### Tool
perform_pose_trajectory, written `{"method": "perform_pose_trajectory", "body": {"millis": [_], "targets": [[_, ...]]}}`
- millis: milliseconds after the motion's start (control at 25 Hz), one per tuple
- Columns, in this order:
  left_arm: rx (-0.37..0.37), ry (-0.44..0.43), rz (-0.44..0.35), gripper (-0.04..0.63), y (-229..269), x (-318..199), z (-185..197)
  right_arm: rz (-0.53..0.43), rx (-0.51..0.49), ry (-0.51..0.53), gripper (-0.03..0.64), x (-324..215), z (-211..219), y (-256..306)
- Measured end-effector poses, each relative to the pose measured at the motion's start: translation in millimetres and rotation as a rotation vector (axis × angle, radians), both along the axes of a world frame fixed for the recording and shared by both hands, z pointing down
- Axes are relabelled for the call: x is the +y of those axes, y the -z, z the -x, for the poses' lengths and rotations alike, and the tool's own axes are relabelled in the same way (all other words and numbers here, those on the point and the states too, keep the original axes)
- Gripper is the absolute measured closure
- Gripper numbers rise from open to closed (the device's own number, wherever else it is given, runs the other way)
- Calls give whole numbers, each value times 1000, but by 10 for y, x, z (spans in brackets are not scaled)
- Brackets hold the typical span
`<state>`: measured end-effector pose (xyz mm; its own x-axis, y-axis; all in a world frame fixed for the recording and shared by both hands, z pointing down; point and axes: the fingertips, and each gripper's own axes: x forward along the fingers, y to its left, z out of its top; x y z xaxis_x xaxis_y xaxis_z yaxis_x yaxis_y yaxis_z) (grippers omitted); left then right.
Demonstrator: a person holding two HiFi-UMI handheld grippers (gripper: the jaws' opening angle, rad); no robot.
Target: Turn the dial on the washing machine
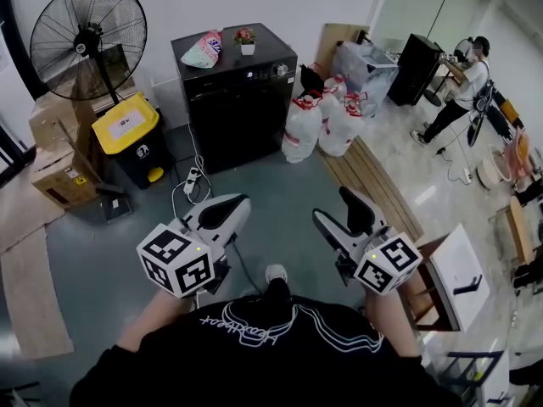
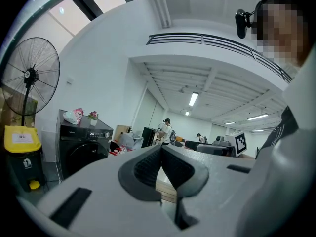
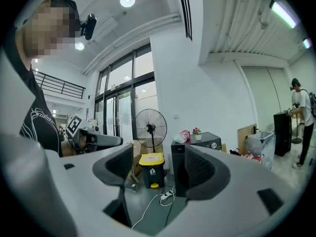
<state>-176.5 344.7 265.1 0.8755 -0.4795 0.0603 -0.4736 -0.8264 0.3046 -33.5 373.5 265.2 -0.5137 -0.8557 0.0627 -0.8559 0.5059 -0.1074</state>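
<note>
The black washing machine (image 1: 237,100) stands against the far wall, a couple of steps away, with its round dial (image 1: 282,69) at the right end of the control panel. A detergent bag and a small flower pot sit on its top. Both grippers are held level at waist height, well short of the machine. My left gripper (image 1: 237,206) is shut with nothing between its pads (image 2: 148,167). My right gripper (image 1: 335,206) stands open and empty; between its jaws in the right gripper view I see the machine (image 3: 197,144) and dial (image 3: 211,145).
A standing fan (image 1: 89,32), a yellow-lidded bin (image 1: 127,130) and cardboard boxes (image 1: 55,172) are left of the machine. A power strip with cable (image 1: 193,181) lies on the floor before it. Filled bags (image 1: 318,121) and wooden planks (image 1: 373,185) are to the right. A person (image 1: 462,87) stands far right.
</note>
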Motion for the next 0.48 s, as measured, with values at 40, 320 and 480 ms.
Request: {"method": "perform_pose_trajectory", "body": {"millis": [40,320,480], "targets": [[-1,8,5,591,-18,-54,-13,2,1,-3,287,-61,-35,-21],[-24,61,84,591,-278,-616,-219,53,-22,-6,229,-695,-361,-268],[-48,81,126,591,-411,-1050,-460,87,-46,1,215,-1169,-610,-421]]}}
